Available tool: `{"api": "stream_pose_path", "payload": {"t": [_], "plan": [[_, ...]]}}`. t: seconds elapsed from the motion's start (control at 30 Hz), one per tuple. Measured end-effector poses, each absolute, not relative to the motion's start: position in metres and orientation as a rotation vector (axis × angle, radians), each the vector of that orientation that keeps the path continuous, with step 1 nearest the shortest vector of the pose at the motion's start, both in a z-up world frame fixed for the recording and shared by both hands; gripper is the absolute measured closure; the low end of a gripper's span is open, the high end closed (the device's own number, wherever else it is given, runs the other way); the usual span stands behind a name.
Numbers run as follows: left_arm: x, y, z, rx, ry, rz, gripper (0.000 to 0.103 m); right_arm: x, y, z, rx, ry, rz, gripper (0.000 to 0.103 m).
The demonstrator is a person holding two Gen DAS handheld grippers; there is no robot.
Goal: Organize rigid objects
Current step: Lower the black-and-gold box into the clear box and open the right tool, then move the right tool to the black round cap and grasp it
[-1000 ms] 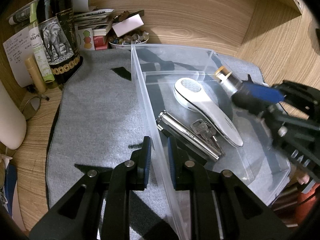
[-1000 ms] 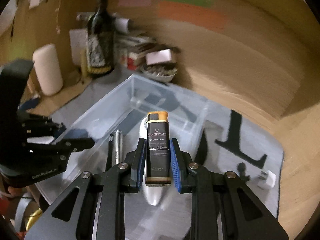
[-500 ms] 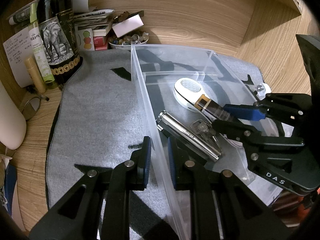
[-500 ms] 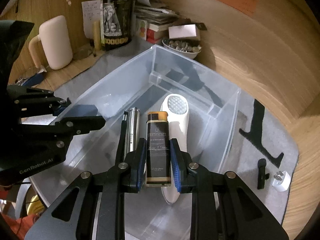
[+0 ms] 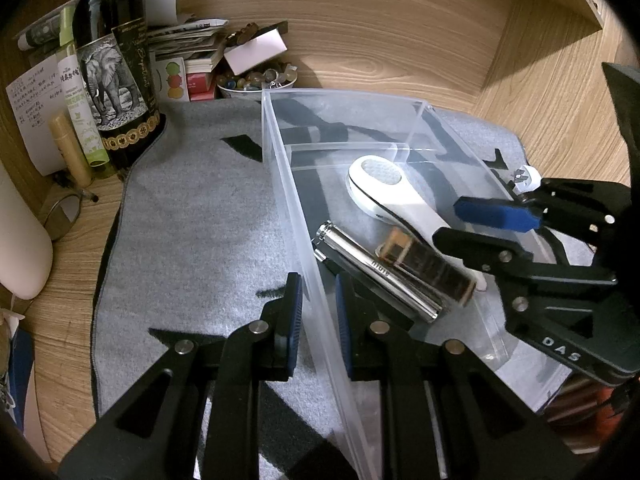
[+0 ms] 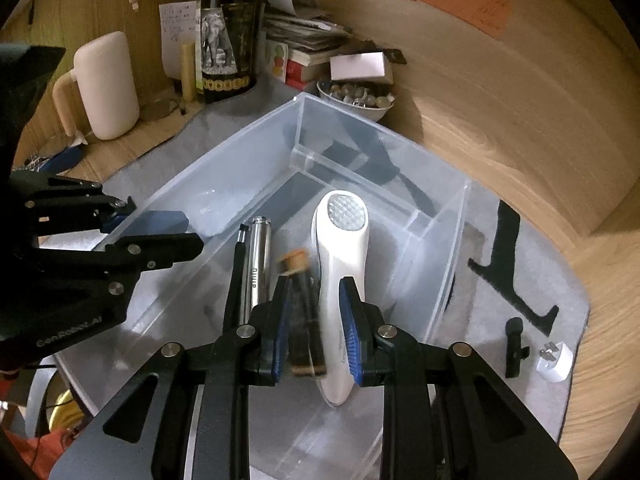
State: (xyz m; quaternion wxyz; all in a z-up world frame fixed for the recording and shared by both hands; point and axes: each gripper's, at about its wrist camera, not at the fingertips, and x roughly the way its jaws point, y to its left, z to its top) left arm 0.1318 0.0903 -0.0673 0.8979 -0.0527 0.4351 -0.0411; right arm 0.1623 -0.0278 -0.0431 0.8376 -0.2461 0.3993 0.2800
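Two grippers: right gripper wide, left gripper straddling bin wall, lettered "GenRobot.AI".

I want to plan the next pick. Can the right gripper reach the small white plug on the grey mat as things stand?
Probably yes: the white plug lies outside the clear bin, uncovered, and the right gripper is open, having let go of the dark bottle.
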Motion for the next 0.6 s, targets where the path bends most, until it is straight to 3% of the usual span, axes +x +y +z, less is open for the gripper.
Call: {"api": "stream_pose_path", "payload": {"t": [0.33,0.6], "plan": [[0.132,0.091,-0.067,-0.11,0.901,-0.085,0.087,0.152,-0.045,-0.012,-0.446,0.743,0.588,0.049],[0.132,0.09,-0.067,-0.109,0.902,-0.084,0.087,0.146,-0.085,0.018,-0.362,0.663,0.52,0.035]]}}
